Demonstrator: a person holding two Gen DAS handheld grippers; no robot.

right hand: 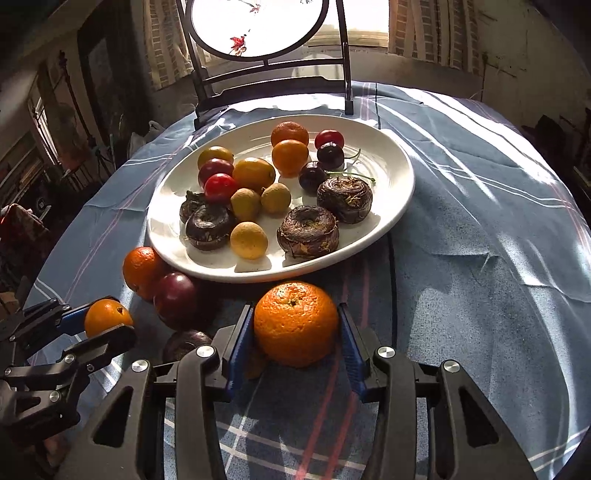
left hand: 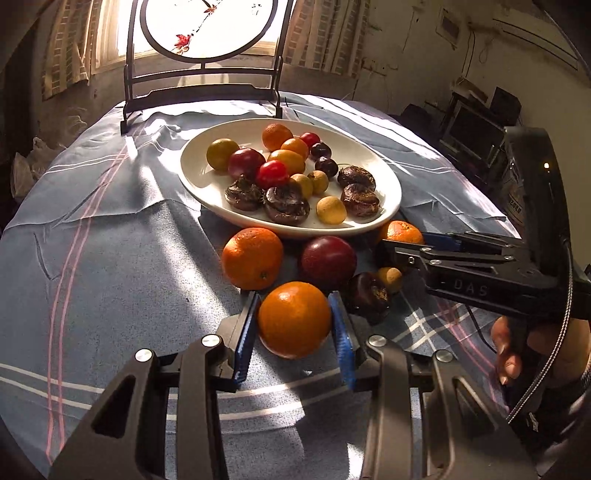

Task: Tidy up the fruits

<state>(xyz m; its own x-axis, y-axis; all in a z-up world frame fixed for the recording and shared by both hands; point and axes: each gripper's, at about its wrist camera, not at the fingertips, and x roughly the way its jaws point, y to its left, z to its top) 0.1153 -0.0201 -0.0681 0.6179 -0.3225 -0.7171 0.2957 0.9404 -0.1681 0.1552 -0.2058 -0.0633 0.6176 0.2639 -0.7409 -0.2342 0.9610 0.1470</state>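
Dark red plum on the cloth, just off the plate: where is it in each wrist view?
Left wrist: plum sits centre, just below the white plate, right of a loose orange.
Right wrist: plum sits lower left, below-left of the plate, beside the same orange.
Shared landmark: the round screen stand behind the plate.

in the right wrist view a dark fruit (right hand: 186, 343) near the bottom left is half covered by the right gripper (right hand: 295, 317), and the left gripper (right hand: 110, 325) hides the lower part of a small orange (right hand: 105, 317). in the left wrist view the right gripper (left hand: 402, 251) covers the lower half of an orange (left hand: 400, 230) beside the white plate (left hand: 388, 206), and the hand (left hand: 517, 350) holding it is cut off by the right edge. the round panel (left hand: 210, 26) on its stand at the table's far side is cut by the top edge and washed out by backlight, so its painted motif is barely readable.
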